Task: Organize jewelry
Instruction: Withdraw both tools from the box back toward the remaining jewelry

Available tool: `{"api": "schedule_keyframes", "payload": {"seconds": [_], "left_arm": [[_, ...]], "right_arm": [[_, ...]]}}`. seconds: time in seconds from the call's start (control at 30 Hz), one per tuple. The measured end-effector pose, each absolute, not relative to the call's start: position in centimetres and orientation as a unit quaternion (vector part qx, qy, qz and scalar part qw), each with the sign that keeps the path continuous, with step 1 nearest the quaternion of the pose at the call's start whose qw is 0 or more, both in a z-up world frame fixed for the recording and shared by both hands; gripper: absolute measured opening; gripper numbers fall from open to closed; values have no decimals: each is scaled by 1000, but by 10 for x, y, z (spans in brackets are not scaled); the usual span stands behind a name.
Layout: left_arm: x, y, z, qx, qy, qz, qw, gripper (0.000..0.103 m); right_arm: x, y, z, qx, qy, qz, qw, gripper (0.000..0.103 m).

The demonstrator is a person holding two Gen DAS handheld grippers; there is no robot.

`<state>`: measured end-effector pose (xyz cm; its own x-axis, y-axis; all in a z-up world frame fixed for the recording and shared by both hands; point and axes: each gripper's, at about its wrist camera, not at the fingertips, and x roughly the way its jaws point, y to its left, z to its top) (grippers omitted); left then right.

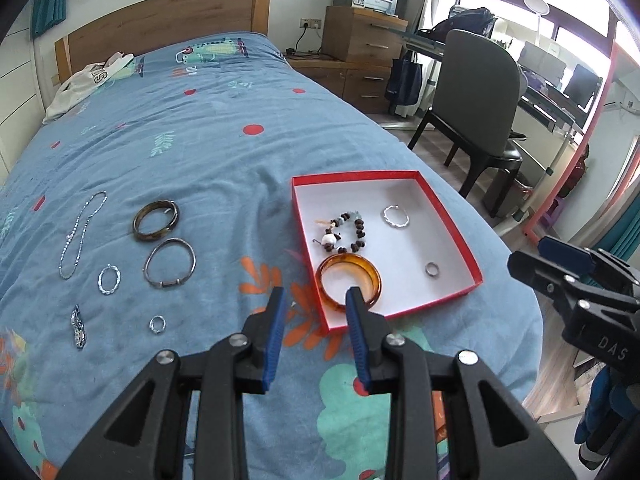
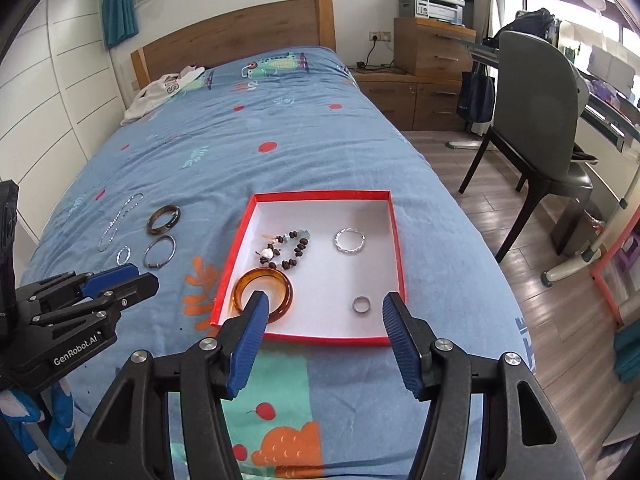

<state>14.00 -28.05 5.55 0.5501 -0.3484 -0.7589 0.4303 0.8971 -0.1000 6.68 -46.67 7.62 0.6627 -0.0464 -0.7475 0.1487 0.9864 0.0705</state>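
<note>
A red box point(image 1: 452, 236) point(image 2: 394, 236) with a white floor lies on the blue bed. It holds an amber bangle point(image 1: 362, 270) point(image 2: 280, 280), a beaded bracelet point(image 1: 358, 232) point(image 2: 298, 250), a twisted silver ring point(image 1: 396, 216) point(image 2: 349, 241) and a small band ring point(image 1: 432, 269) point(image 2: 361, 305). Left of the box lie a dark bangle point(image 1: 156, 220) point(image 2: 163, 219), a silver bangle point(image 1: 169, 263) point(image 2: 160, 256), a chain necklace point(image 1: 80, 234) point(image 2: 118, 220), a twisted ring point(image 1: 109, 279), a small ring point(image 1: 157, 324) and a pendant point(image 1: 78, 327). My left gripper point(image 1: 316, 296) is open and empty near the box's near-left corner. My right gripper point(image 2: 324, 300) is open and empty above the box's near edge.
A white garment point(image 1: 86, 82) lies near the wooden headboard point(image 1: 160, 16). A grey chair point(image 1: 476, 96) point(image 2: 536, 120), a desk and wooden drawers point(image 1: 364, 40) stand to the right of the bed. The bed's right edge drops to a wooden floor point(image 2: 460, 168).
</note>
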Motion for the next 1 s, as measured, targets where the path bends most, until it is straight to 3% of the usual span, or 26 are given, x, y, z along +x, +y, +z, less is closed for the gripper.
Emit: {"api": "schedule_keyframes", "payload": {"seconds": [0.23, 0.33, 1.0], "left_arm": [[116, -241, 70, 46, 392, -207, 895, 30], [108, -220, 77, 47, 377, -190, 905, 43], [56, -22, 71, 0, 364, -30, 931, 43]], "right_arm": [[44, -438, 94, 63, 390, -58, 917, 65], [39, -422, 97, 66, 386, -57, 918, 65], [22, -316, 107, 51, 339, 13, 939, 65]]}}
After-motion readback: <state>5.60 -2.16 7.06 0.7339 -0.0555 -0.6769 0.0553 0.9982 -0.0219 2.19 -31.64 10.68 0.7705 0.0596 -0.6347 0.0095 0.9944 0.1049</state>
